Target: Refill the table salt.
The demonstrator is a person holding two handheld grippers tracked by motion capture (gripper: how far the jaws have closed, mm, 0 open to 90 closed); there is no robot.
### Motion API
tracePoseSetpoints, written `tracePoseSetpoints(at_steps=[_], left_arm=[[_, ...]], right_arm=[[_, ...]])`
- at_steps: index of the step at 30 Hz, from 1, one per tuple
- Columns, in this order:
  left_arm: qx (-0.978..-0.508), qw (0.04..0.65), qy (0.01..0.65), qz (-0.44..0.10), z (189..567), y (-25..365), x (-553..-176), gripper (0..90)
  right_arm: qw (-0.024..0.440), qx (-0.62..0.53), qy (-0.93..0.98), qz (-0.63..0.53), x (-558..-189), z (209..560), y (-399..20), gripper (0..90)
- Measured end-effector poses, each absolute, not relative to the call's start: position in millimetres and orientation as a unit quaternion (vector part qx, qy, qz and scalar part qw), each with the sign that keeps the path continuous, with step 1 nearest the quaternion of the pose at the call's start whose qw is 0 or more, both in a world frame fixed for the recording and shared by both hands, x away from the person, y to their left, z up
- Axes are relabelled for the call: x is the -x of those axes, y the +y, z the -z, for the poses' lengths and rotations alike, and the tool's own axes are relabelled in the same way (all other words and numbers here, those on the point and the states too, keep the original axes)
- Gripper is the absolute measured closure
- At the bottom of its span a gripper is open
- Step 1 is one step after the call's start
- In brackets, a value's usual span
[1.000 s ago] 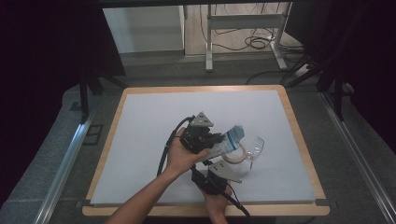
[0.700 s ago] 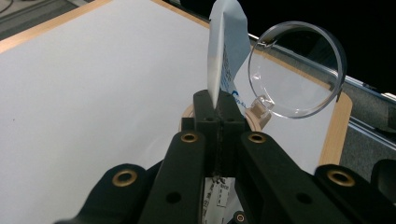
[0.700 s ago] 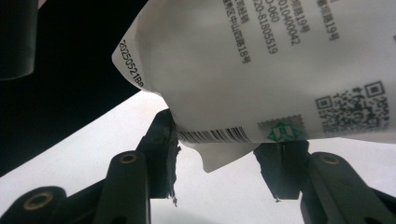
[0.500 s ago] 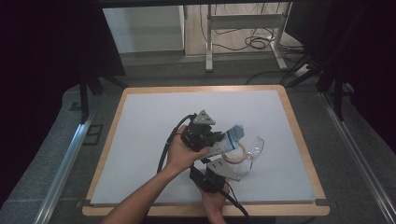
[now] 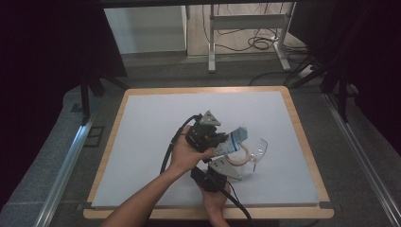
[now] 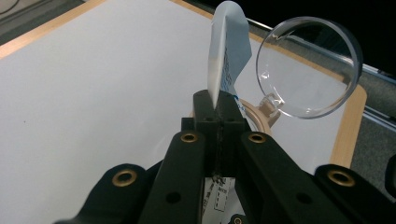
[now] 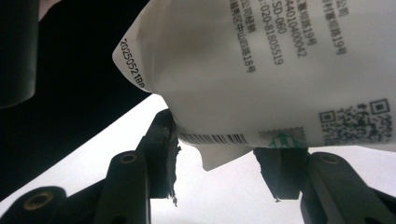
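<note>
Looks about midway: the left gripper [image 6: 218, 122] has its fingers clamped tight on the edge of a white-and-blue printed plastic sachet [image 6: 226, 56], held up over the white tabletop [image 5: 156, 123]. The right gripper [image 7: 219, 163] sits half open around the sachet's bottom corner, and contact can't be made out. Tearing or emptying is probably still to come. A clear round plastic lid [image 6: 309, 67] sits just beside. Print reads "2025052188", "020-81805519", plus a barcode and QR code.

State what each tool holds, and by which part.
The left tool is shut on the edge of a printed packet, pinching its flat seam. The right tool holds the packet's barcode end between its pads.
</note>
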State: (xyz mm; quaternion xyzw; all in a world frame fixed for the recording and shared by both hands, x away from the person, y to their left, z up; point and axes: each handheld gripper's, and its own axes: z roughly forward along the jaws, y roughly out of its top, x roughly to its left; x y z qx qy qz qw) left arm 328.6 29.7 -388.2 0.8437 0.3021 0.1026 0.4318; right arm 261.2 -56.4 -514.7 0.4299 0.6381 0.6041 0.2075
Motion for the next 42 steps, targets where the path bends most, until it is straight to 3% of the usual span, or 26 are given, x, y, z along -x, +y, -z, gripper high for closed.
tracePoseSetpoints(at_steps=[12, 42], left_arm=[[-0.850, 0.418, 0.300, -0.110, 384.8, 24.5, -331.5, 90.0], [-0.855, 0.404, 0.304, -0.116, 382.0, 17.3, -335.5, 90.0]], right_arm=[[0.192, -0.429, 0.626, -0.622, -265.7, 510.7, -54.8, 52.0], [0.201, -0.414, 0.636, -0.619, -271.2, 505.6, -58.3, 52.3]])
